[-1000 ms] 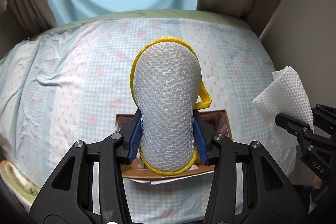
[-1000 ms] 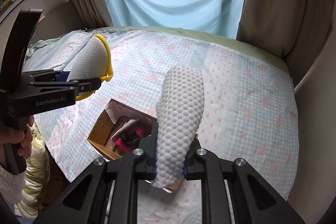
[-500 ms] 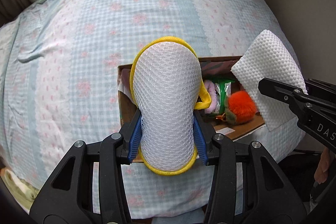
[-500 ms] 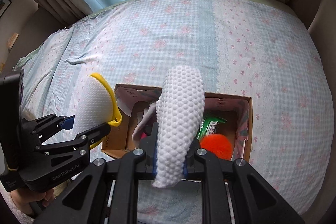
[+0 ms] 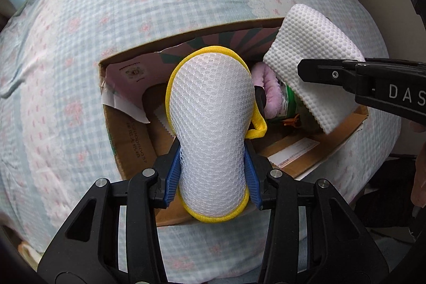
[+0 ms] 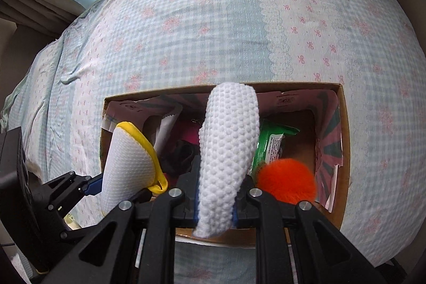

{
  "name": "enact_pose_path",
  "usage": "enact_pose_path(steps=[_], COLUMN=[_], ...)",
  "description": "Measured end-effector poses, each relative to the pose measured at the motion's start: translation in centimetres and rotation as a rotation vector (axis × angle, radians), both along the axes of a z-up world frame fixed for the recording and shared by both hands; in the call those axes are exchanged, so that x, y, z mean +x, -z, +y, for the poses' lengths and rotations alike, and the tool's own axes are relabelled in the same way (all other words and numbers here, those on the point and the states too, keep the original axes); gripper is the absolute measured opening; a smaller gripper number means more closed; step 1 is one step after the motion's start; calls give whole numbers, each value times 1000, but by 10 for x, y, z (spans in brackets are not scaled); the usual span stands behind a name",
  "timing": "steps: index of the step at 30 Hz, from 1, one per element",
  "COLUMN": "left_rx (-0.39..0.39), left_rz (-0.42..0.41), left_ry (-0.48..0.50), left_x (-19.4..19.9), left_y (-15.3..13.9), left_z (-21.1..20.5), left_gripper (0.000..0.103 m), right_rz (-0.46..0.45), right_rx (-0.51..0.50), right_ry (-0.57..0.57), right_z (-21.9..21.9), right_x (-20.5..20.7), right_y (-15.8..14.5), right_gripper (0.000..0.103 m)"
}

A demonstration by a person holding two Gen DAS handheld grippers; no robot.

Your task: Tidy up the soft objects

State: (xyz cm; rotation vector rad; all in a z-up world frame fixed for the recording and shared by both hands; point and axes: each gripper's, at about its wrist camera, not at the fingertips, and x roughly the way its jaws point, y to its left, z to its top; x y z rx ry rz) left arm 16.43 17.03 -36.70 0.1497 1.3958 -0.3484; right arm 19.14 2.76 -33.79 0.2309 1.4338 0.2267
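In the left wrist view, the cardboard box now fills the middle of the frame, where a second ago it was only a sliver behind our left tongs. Those tongs grip the yellow-edged mesh sponge between their blue pads, and the jaws are just starting to open with the sponge between them and the pads pressing its sides. At the right edge, the right tongs carry the white dimpled cloth over the box's far corner.

In the right wrist view, the box has grown from a small shape low in the frame to most of the lower half. Our right tongs are clamped shut on the white dimpled cloth, which hangs over the open box above an orange pompom and a green packet. At lower left the left tongs hold the mesh sponge at the box's left wall.

We judge both pieces are lowered into place and the drop is beginning, sponge first.
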Motion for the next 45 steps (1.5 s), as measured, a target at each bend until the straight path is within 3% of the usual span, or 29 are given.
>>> enact_pose_path(steps=[2,3,4,5,6,9,11,18,27,34,41,45], left_rx=[18,22,13,-6,-13,6,2,3,23,-17,-89,-103], left_rz=[-27,-46,-63,-65,-59,-45,-37,-49,-120,-232,-477,-616], left_ry=[30,38,43,50,57,66,55,30,-36,-162,-282,-304], left_x=[0,-1,-2,-3,-3,-7,-11,-18,-31,-43,-69,-89], left_y=[-4,-8,-12,-14,-15,-10,-8,-16,-59,-143,-260,-310], left_z=[-7,-9,-10,-11,-12,-14,-12,-10,-14,-18,-31,-43], left_gripper=[77,98,103,103,103,103,103,103,103,103,103,103], right_rz=[-10,-10,0,19,42,79,68,42,-13,-146,-389,-531], right_rx=[10,11,9,7,1,-15,-63,-71,-30,-22,-126,-182], right_ry=[30,38,41,44,51,61,75,78,56,11,12,51], right_z=[-5,-6,-6,-7,-8,-13,-18,-28,-34,-57,-100,-122], right_x=[2,4,6,7,8,7,3,-9,-21,-43,-78,-100], right_y=[-2,-1,0,2,6,12,12,3,-26,-109,-227,-280], right_gripper=[20,38,74,93,103,103,103,103,103,103,103,103])
